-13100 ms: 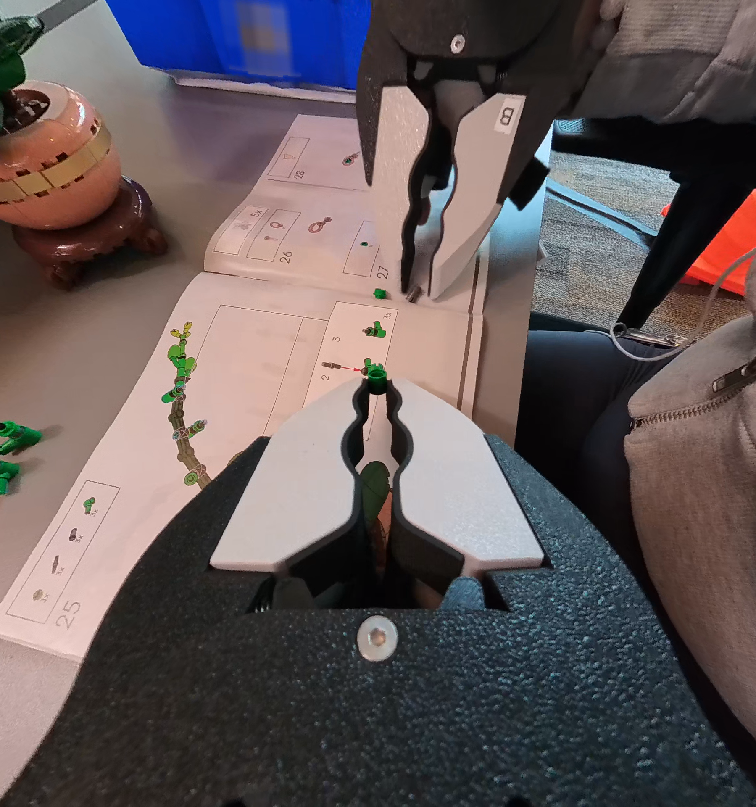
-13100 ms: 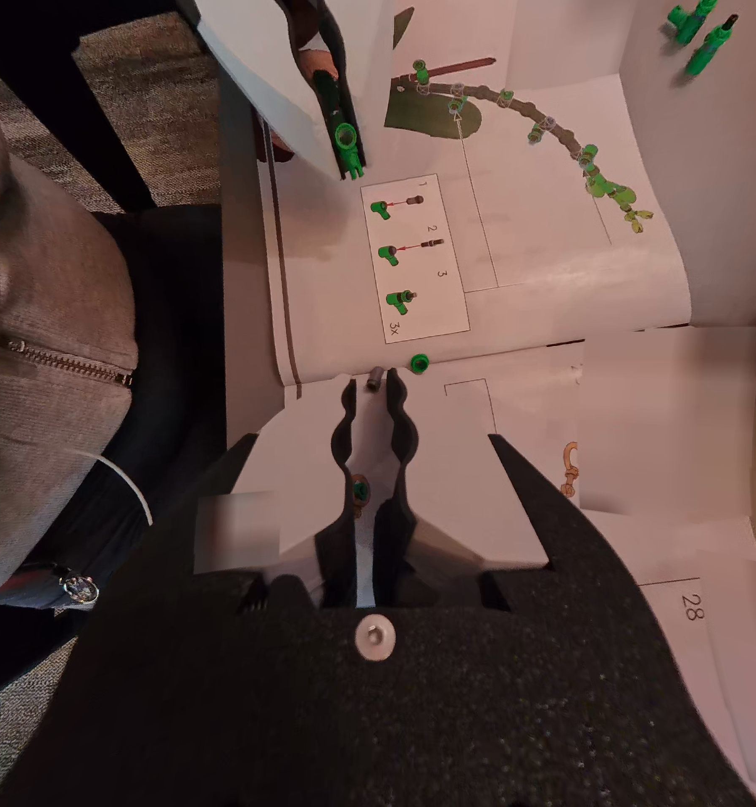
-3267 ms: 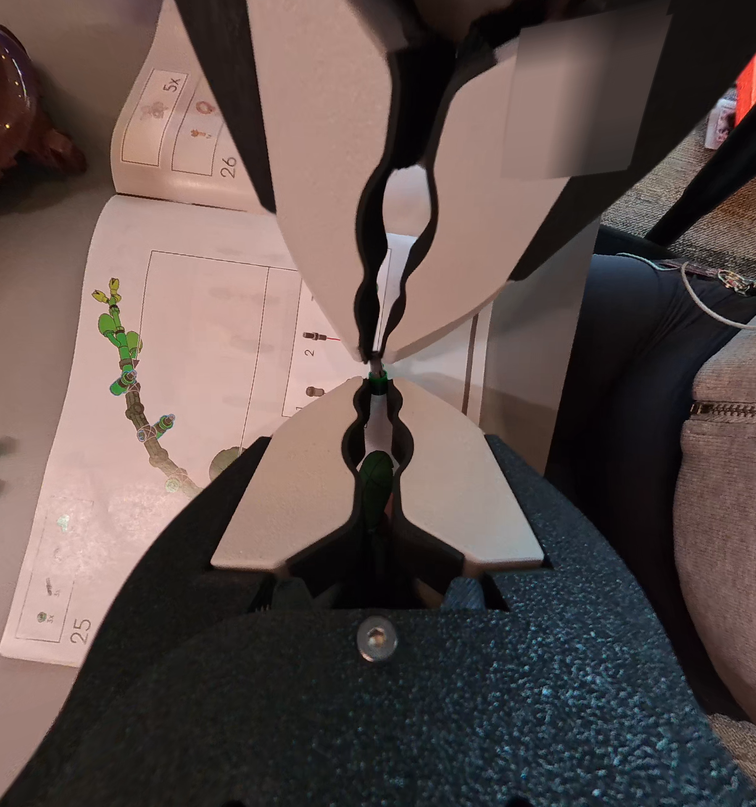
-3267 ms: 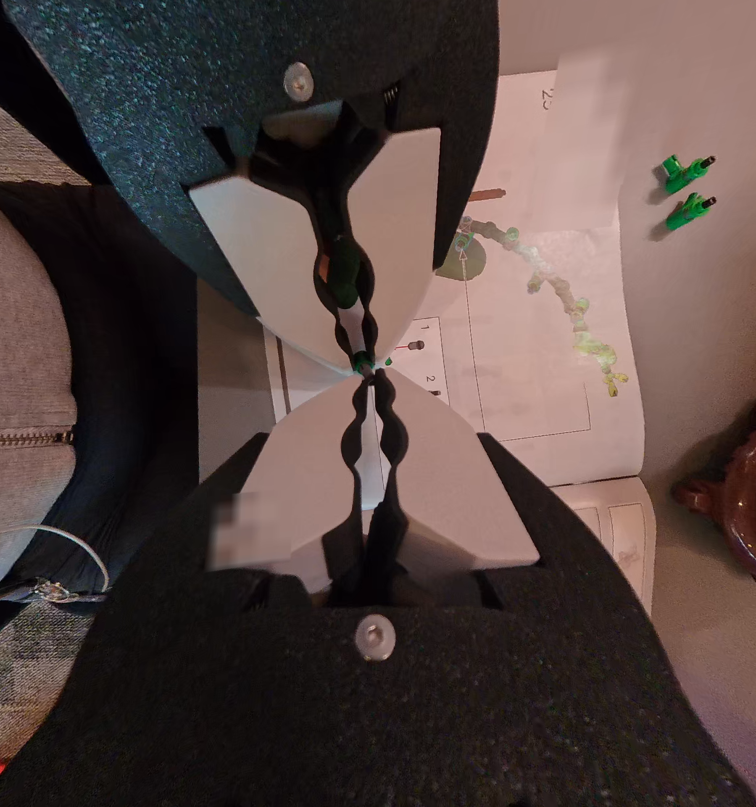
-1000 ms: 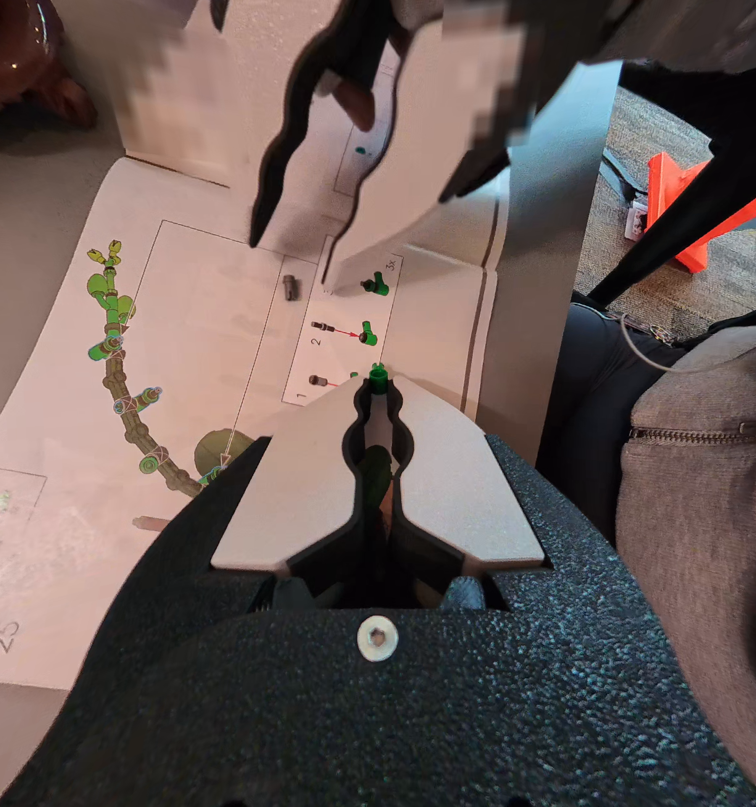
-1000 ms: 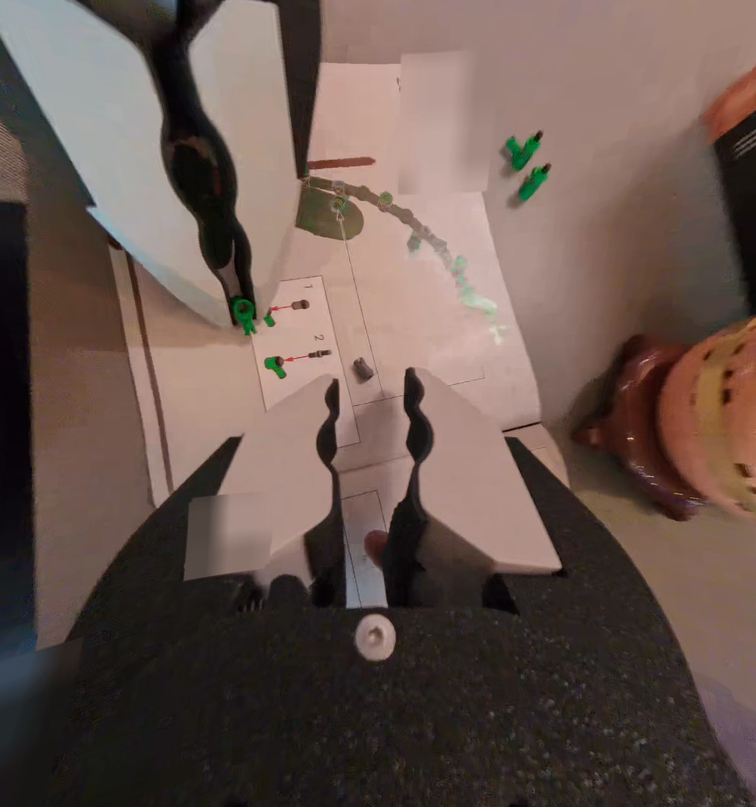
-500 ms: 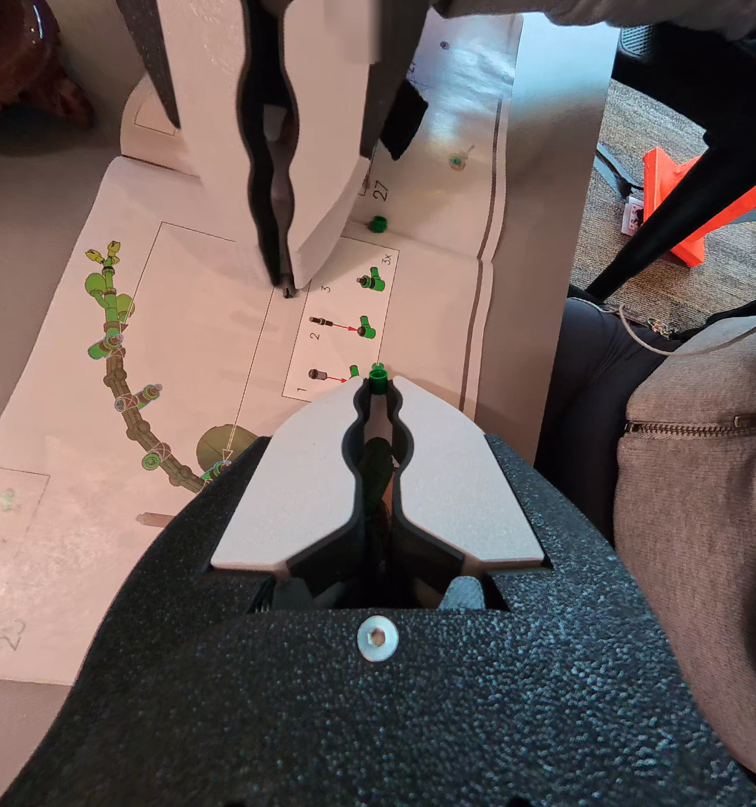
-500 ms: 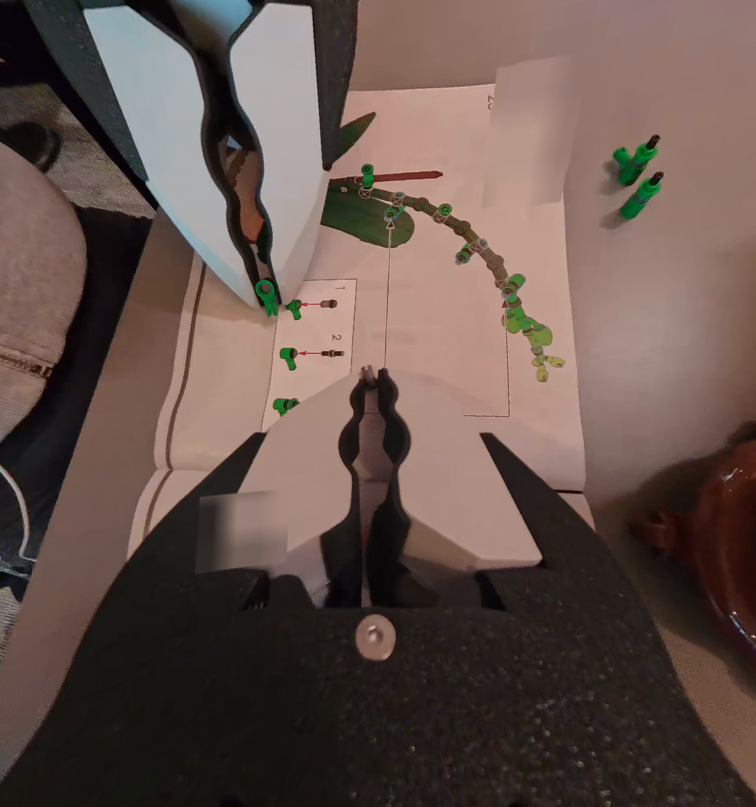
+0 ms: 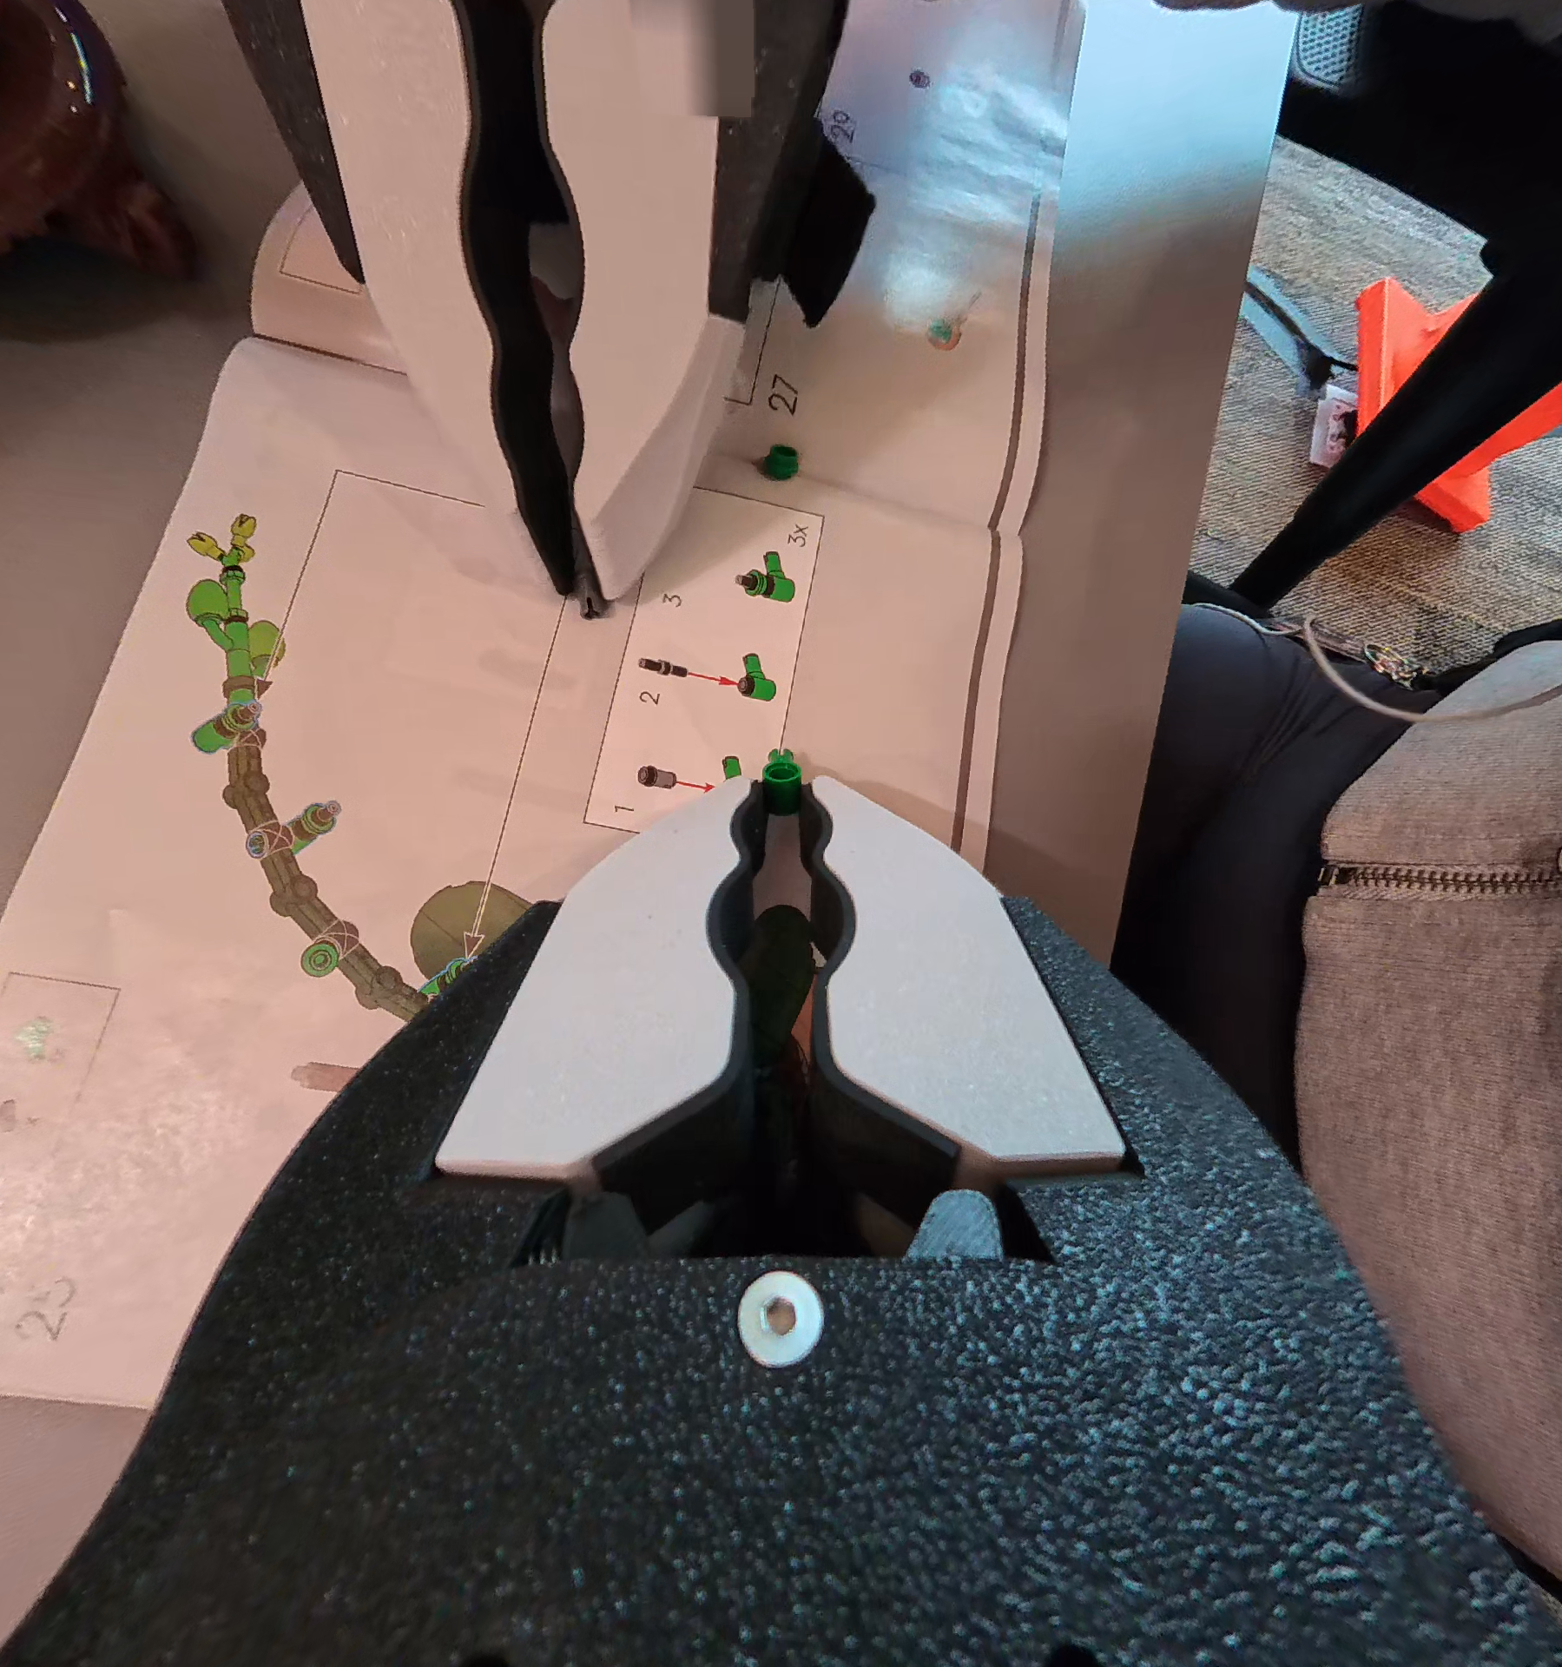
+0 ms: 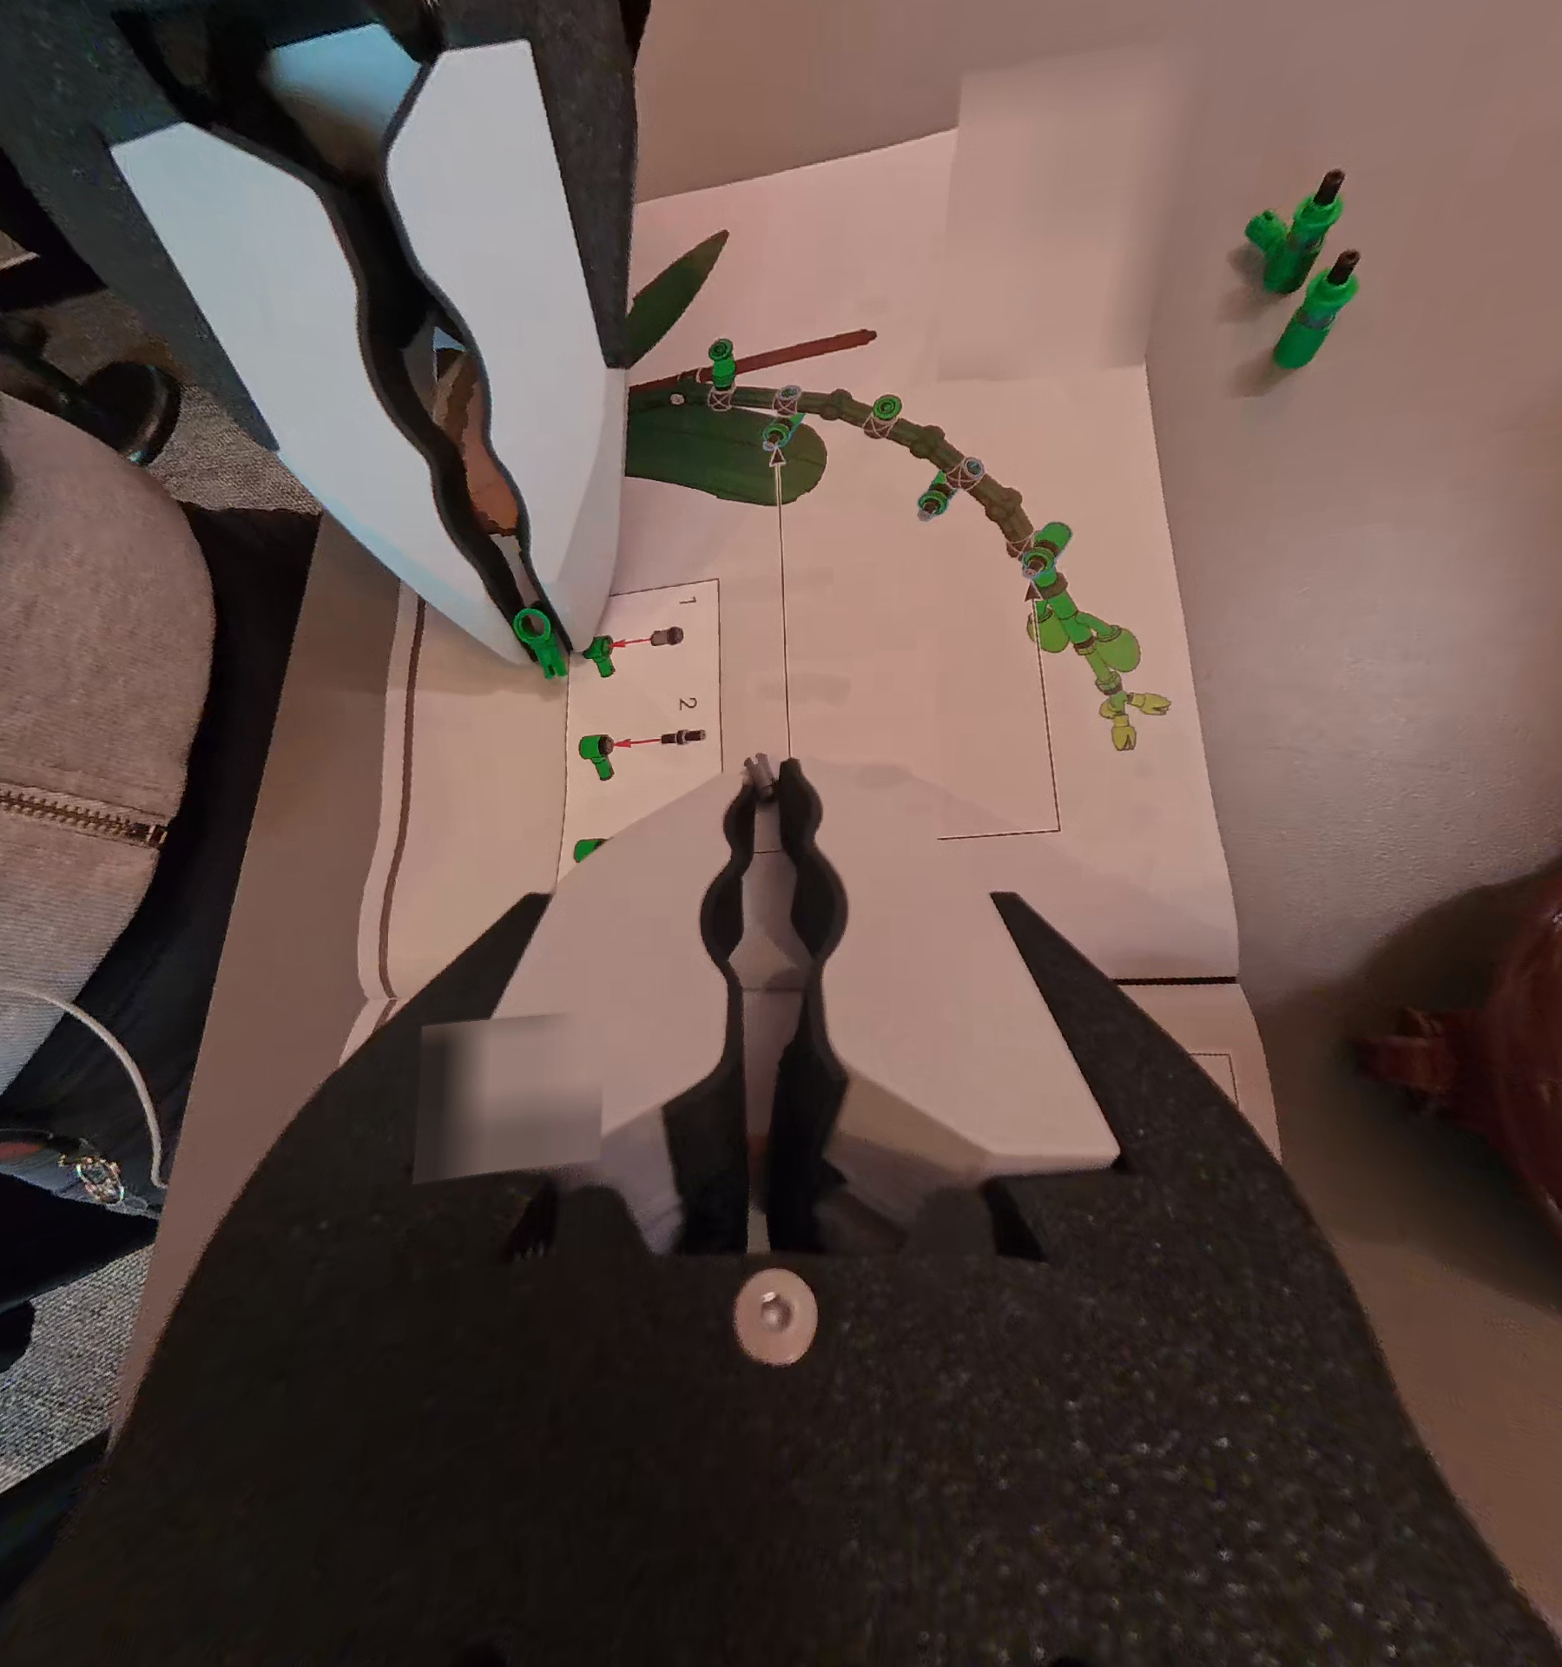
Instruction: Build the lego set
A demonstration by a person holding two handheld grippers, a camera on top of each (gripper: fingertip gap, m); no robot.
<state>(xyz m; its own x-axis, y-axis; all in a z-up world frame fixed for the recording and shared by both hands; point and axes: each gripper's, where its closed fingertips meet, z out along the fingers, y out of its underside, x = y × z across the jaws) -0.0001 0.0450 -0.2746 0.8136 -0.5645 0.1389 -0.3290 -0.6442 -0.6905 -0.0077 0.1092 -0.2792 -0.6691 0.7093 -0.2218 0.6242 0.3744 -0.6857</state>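
My left gripper [image 9: 781,798] is shut on a small green connector piece [image 9: 781,785], held just above the open instruction booklet [image 9: 416,722]. It also shows in the right wrist view [image 10: 538,636], the green piece [image 10: 535,631] poking from its tips. My right gripper [image 10: 766,783] is shut on a small grey pin [image 10: 762,774] at its fingertips, low over the booklet page [image 10: 894,686]. In the left wrist view the right gripper [image 9: 587,595] stands upright with the pin's dark end [image 9: 589,606] at its tips.
A small green stud [image 9: 779,462] lies on the booklet near the fold. Two green assembled pieces [image 10: 1300,271] lie on the grey table at the far right. A brown pot stand [image 10: 1526,1037] sits at the right. A person in a grey zip top [image 9: 1462,992] sits close by. Some 7 cm of space lies between my two pairs of fingers.
A second ago my right gripper was open above the grey pin lying on the page; it has since shut on the pin and lifted it slightly. My left gripper has kept hold of the green piece.
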